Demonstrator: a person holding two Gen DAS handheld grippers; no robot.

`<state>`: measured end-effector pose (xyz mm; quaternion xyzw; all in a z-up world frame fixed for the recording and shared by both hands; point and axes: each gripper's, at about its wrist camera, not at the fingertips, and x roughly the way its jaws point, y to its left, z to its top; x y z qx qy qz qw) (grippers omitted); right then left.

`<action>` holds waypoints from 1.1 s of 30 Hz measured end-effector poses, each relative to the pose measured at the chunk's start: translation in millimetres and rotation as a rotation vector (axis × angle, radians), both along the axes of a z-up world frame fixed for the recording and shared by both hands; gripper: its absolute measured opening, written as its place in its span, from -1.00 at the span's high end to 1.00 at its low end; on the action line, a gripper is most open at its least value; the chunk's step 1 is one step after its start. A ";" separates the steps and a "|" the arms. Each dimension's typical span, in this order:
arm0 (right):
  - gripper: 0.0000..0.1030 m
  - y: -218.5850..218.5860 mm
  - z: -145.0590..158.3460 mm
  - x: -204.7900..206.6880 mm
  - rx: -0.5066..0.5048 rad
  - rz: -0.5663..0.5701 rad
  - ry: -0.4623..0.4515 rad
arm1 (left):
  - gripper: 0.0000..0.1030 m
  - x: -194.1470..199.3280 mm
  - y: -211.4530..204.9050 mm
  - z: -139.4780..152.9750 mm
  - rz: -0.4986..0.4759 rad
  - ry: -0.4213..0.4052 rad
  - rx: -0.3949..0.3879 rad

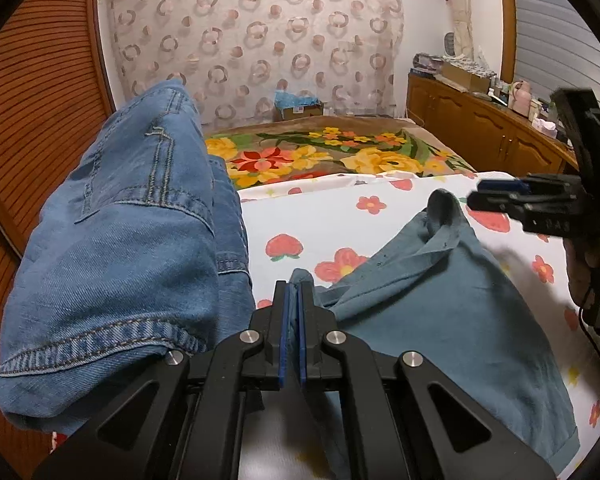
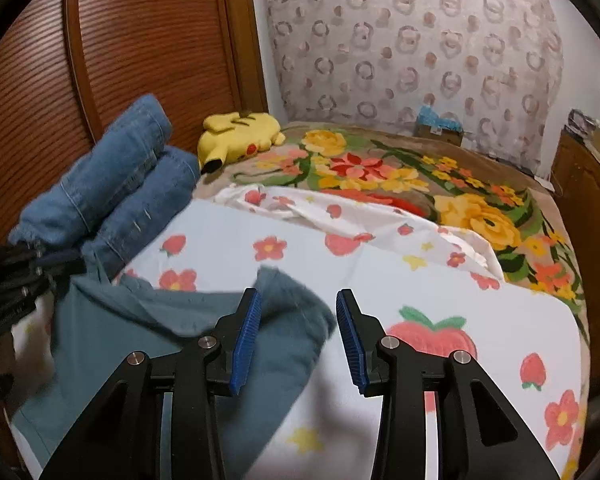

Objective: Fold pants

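Note:
Teal pants (image 1: pixel 440 308) lie bunched on a white sheet with strawberries and flowers (image 1: pixel 340 220). My left gripper (image 1: pixel 294 292) is shut on a corner of the teal fabric. My right gripper (image 2: pixel 298 320) is open and empty, hovering just above the pants' far edge (image 2: pixel 288 320); it shows at the right of the left wrist view (image 1: pixel 480 196). Folded blue jeans (image 1: pixel 120 240) lie to the left; they also show in the right wrist view (image 2: pixel 112 188).
A floral blanket (image 2: pixel 420 176) covers the far bed. A yellow plush toy (image 2: pixel 240 136) lies by the wooden headboard (image 2: pixel 120 48). A wooden cabinet (image 1: pixel 480 128) with clutter stands at right. A cardboard box (image 1: pixel 298 108) sits by the curtain.

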<state>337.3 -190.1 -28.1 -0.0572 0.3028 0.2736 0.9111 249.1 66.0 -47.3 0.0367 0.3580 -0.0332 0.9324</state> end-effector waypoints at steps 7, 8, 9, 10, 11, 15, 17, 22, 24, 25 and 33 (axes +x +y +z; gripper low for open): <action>0.21 4.4 -13.8 2.0 -0.063 0.055 0.049 | 0.86 2.4 -1.3 -1.0 -0.030 0.020 -0.027; 0.21 7.8 -14.3 4.8 -0.068 0.059 0.057 | 0.78 2.2 -2.3 -1.4 -0.037 0.024 -0.033; 0.21 12.1 -14.9 7.5 -0.076 0.059 0.059 | 0.66 1.7 -3.3 -1.8 -0.038 0.028 -0.033; 0.21 14.4 -13.8 11.2 -0.080 0.058 0.059 | 0.59 0.8 -3.7 -2.0 -0.037 0.028 -0.034; 0.21 17.7 -13.7 16.3 -0.084 0.057 0.061 | 0.45 -0.2 -3.9 -2.2 -0.039 0.028 -0.039; 0.21 20.6 -11.6 33.9 -0.089 0.018 0.054 | 0.04 -8.1 -6.6 -2.1 -0.059 0.027 -0.061; 0.21 13.0 -11.2 45.2 -0.078 -0.047 0.051 | -0.14 -12.1 -7.8 -2.7 -0.063 0.026 -0.064; 0.21 3.5 -9.4 52.9 -0.042 -0.106 0.063 | -0.17 -18.2 -7.9 -4.3 -0.066 0.028 -0.070; 0.21 3.7 -8.8 47.3 -0.041 -0.090 0.060 | -0.17 -18.9 -10.1 -5.1 -0.072 0.031 -0.063; 0.21 3.9 -8.6 43.8 -0.043 -0.085 0.058 | -0.17 -19.3 -10.7 -4.8 -0.073 0.031 -0.062; 0.21 -12.4 4.7 -11.4 -0.012 -0.045 0.020 | -0.17 -36.8 -20.4 0.9 -0.096 0.015 -0.068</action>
